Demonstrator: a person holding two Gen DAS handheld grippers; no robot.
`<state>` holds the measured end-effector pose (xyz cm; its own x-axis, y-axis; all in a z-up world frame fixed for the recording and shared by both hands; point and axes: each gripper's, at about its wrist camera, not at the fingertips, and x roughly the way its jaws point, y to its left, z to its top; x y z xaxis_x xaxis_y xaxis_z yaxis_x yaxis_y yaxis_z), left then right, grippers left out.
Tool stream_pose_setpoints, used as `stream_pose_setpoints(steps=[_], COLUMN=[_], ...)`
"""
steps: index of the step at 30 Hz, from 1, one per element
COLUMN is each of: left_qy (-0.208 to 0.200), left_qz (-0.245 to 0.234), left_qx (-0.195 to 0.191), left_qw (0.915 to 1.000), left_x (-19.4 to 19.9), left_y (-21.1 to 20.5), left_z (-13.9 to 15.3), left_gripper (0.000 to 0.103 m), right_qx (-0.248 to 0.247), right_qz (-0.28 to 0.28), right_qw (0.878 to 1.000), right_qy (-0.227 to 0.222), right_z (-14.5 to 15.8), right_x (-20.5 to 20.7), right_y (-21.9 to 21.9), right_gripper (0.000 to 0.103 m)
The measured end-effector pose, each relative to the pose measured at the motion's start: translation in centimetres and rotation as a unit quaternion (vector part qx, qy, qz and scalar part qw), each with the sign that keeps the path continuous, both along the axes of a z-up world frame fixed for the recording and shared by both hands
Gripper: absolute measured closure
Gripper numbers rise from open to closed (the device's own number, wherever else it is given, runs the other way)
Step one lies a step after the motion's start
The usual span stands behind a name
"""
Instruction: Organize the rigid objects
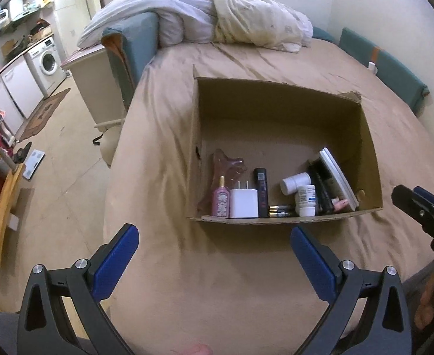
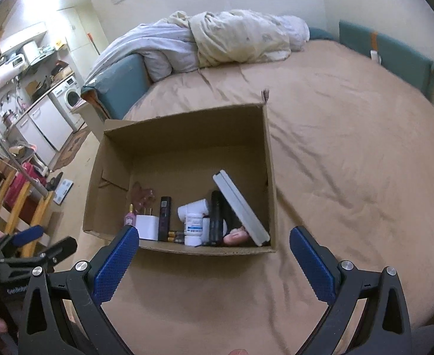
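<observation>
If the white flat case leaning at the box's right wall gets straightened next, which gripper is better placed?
Probably right. The right gripper, open and empty, hangs just before the box with the white case close ahead. The left gripper, also open, sits toward the pink bottle end.

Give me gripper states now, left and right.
Left gripper: open, holding nothing, short of the brown cardboard box.
Right gripper: open, holding nothing.

Partial white lettering "SenRobot" on the left gripper body; bottle labels illegible.
</observation>
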<state>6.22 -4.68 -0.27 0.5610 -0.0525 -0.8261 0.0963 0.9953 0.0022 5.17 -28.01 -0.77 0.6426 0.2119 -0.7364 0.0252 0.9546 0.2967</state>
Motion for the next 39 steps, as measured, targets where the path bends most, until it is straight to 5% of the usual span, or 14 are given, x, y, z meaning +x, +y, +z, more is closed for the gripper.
stream_pose_setpoints(steps=[39], left_qy=[-0.001], left_qz=[0.024], left_qx=[-0.007], left_qw=[0.9997], left_x=[0.2], left_y=[1.0], left_z=[-0.1], left_gripper=[0.001], right_qx=[-0.030], right_qz=[0.010], right_qw=[1.000], right_qy=[0.002], right_z=[0.1], right_x=[-0.3], right_y=[1.0], right_gripper=[0.000])
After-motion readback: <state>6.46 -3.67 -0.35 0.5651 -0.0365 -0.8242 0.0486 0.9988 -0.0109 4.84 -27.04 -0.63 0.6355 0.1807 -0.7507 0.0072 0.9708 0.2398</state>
